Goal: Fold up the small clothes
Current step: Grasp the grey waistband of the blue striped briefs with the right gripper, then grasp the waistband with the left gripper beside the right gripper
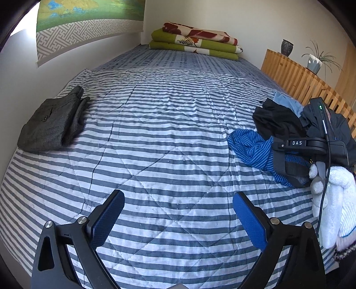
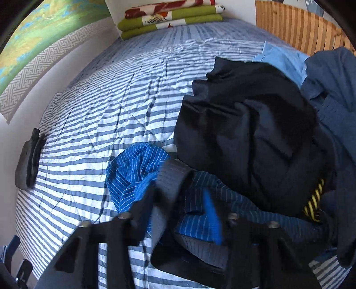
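Left wrist view: my left gripper hangs over bare striped quilt, fingers wide apart, nothing between them. One folded grey garment lies at the far left edge by the wall. Unfolded pile sits at the right edge: I count four pieces there, one blue pinstriped garment, one black garment, one light blue piece behind it, one navy piece nearest the slatted wooden rail. My right gripper is down in that pile, held by a hand in a white glove.

Right wrist view: right gripper is motion-blurred, fingers spread either side of a grey waistband on the blue pinstriped garment; can't tell if they touch cloth. Black garment touches it on the right. One stack of folded green blankets at the head of the bed.
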Available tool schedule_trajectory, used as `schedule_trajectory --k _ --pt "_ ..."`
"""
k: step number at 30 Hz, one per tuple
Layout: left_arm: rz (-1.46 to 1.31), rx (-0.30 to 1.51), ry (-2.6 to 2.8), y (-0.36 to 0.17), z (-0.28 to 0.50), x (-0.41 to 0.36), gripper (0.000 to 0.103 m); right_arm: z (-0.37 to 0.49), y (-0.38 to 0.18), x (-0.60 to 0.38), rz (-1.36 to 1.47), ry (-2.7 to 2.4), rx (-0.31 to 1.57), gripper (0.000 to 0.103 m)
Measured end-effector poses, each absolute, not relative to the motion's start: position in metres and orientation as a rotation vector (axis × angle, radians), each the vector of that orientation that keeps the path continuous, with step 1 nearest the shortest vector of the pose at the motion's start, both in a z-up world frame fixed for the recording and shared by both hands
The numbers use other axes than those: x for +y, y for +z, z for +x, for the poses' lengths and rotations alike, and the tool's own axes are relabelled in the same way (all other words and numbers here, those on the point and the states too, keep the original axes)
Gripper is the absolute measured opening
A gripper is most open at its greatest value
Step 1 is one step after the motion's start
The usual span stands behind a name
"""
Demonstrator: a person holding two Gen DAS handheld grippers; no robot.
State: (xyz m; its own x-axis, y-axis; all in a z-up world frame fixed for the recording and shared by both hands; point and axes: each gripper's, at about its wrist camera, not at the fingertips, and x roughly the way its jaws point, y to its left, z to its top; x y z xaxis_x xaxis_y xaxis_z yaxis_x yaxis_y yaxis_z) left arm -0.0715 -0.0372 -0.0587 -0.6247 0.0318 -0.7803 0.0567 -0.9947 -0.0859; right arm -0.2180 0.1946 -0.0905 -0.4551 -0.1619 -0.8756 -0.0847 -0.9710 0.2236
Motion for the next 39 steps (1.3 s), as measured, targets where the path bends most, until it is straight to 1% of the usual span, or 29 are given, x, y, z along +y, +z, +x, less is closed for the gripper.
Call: schedule_trajectory --k 1,2,3,5,7,12,15,18,21,23,25,28,30,32,33,37,39 --pt "1.355 0.159 -2.814 -0.058 -0.071 -0.037 0.1 -0.217 -0.089 0.193 1.609 -2.611 -0.378 0.011" --pt "1.351 0.158 -2.815 -0.058 -0.071 -0.039 0.1 -0.215 -0.087 0.192 1.593 -2.606 -0.4 0.006" --pt "1.345 0.159 -2.812 -0.057 -0.07 -0.041 0.1 -0.212 -0.084 0.189 1.572 -2.595 -0.423 0.003" --pt "1.325 0.169 -2.807 -0.054 -0.068 -0.047 0.099 -0.201 -0.074 0.176 1.518 -2.578 -0.436 0.003" --pt "1.3 0.183 -2.805 -0.05 -0.065 -0.055 0.097 -0.185 -0.063 0.153 1.454 -2.55 -0.417 0.002" --pt "1.265 0.164 -2.81 -0.044 -0.06 -0.073 0.097 -0.132 -0.039 0.077 1.334 -2.412 -0.353 0.002" --pt "1.225 0.135 -2.792 -0.042 -0.054 -0.085 0.097 -0.101 -0.035 0.038 1.286 -2.285 -0.36 0.002" --pt "1.222 0.187 -2.768 -0.042 -0.05 -0.104 0.097 -0.074 -0.042 0.012 1.306 -2.203 -0.284 0.003" --pt "1.236 0.213 -2.774 -0.045 -0.046 -0.112 0.097 -0.056 -0.051 0.018 1.344 -2.157 -0.246 0.011" --pt "1.244 0.186 -2.788 -0.046 -0.044 -0.11 0.097 -0.043 -0.053 0.039 1.353 -2.195 -0.251 0.026" --pt "1.275 0.158 -2.813 -0.05 -0.042 -0.102 0.097 -0.033 -0.053 0.073 1.373 -2.252 -0.299 0.029" --pt "1.367 0.125 -2.829 -0.062 -0.041 -0.083 0.097 -0.024 -0.051 0.13 1.412 -2.415 -0.317 0.03" --pt "1.433 0.118 -2.826 -0.072 -0.041 -0.071 0.097 -0.025 -0.051 0.168 1.448 -2.535 -0.31 0.035" --pt "1.491 0.119 -2.815 -0.081 -0.041 -0.061 0.097 -0.031 -0.055 0.203 1.473 -2.609 -0.325 0.052" --pt "1.514 0.109 -2.807 -0.085 -0.041 -0.057 0.097 -0.035 -0.058 0.219 1.489 -2.633 -0.333 0.056" --pt "1.556 0.014 -2.772 -0.095 -0.042 -0.046 0.097 -0.051 -0.069 0.253 1.537 -2.645 -0.357 0.061" --pt "1.604 0.016 -2.73 -0.104 -0.046 -0.047 0.097 -0.06 -0.073 0.249 1.559 -2.632 -0.329 0.062"
